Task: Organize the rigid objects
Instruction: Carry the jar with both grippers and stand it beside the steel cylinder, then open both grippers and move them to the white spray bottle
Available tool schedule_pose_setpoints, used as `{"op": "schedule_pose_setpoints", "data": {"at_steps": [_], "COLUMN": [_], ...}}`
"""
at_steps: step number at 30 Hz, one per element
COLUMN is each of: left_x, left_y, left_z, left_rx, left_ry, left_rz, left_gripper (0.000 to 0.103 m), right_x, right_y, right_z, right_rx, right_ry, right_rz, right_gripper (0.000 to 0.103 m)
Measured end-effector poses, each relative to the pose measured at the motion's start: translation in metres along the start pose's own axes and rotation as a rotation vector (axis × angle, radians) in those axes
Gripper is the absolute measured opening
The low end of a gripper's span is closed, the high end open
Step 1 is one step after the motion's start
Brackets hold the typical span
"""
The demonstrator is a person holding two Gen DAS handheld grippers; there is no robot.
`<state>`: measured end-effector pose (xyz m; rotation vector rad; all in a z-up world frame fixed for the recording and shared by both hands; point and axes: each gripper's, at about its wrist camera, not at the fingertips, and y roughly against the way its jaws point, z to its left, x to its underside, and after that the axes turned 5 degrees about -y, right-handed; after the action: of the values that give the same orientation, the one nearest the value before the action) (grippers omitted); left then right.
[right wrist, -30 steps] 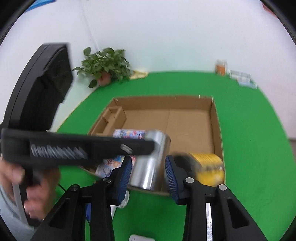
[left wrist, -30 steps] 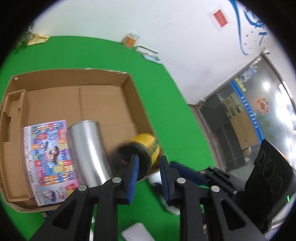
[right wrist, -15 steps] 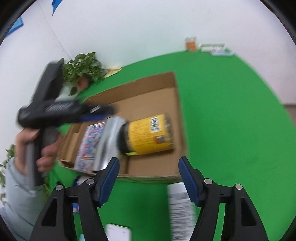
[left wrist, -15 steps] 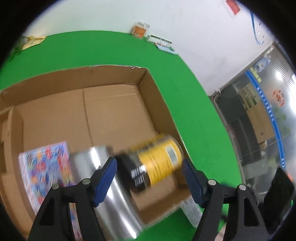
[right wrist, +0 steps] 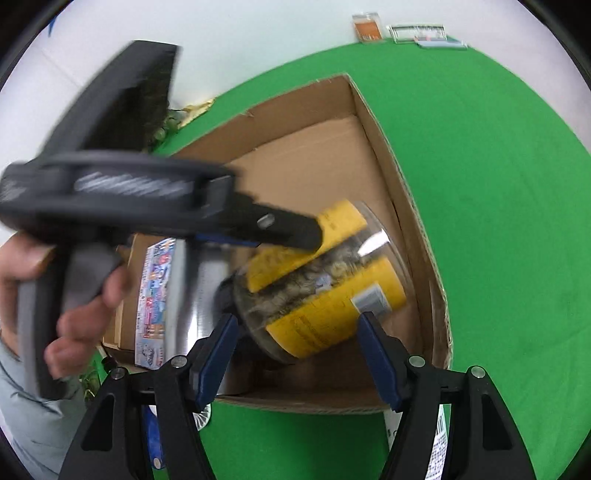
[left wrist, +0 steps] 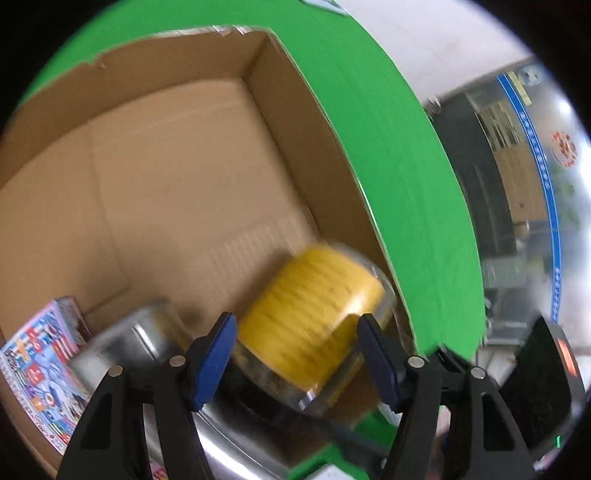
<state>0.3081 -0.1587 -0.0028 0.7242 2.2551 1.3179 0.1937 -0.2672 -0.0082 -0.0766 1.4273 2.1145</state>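
A glass jar with a yellow label lies tilted in the near right corner of the cardboard box. Next to it lie a silver metal can and a colourful printed box. My left gripper is open with its jaws wide on either side of the jar; from the right wrist view its finger lies across the jar. My right gripper is open and empty at the box's near wall.
The box sits on a green table. A white labelled bottle lies on the table in front of the box. An orange container and small packs stand at the far table edge. A glass door is at the right.
Both grippers opened wide from nearly shut. The left gripper moved down into the box around the yellow jar, which has tilted and shifted toward the near right corner. The right gripper came closer.
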Motion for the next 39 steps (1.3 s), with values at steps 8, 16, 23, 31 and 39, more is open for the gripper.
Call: {"op": "schedule_pose_setpoints", "data": {"at_steps": [8,16,23,31,39], "left_x": [0.028,0.058,0.113,0.171,0.234], "left_y": [0.006,0.046,0.092,0.114,0.107], "left_z": [0.004,0.02,0.023,-0.019,-0.037], "left_rx": [0.14,0.157,-0.013,-0.354,-0.501], "left_ry": [0.061,0.111,0.114,0.131,0.208], "left_rz": [0.029,-0.155,-0.422,-0.743,-0.893], "left_gripper": [0.067,0.067,0.067,0.072,0.081], "right_x": [-0.023,-0.032,-0.012,0.006,0.09], "right_y": [-0.007,-0.021,-0.021,0.001,0.105], "right_z": [0.003,0.032,0.041,0.037,-0.001], "right_rx": [-0.043,0.017,0.081,-0.026,0.062], "right_ry": [0.095,0.292,0.188,0.132,0.222], "right_rz": [-0.004,0.102,0.108,0.001,-0.402], "right_gripper": [0.083,0.071,0.071,0.077,0.103]}}
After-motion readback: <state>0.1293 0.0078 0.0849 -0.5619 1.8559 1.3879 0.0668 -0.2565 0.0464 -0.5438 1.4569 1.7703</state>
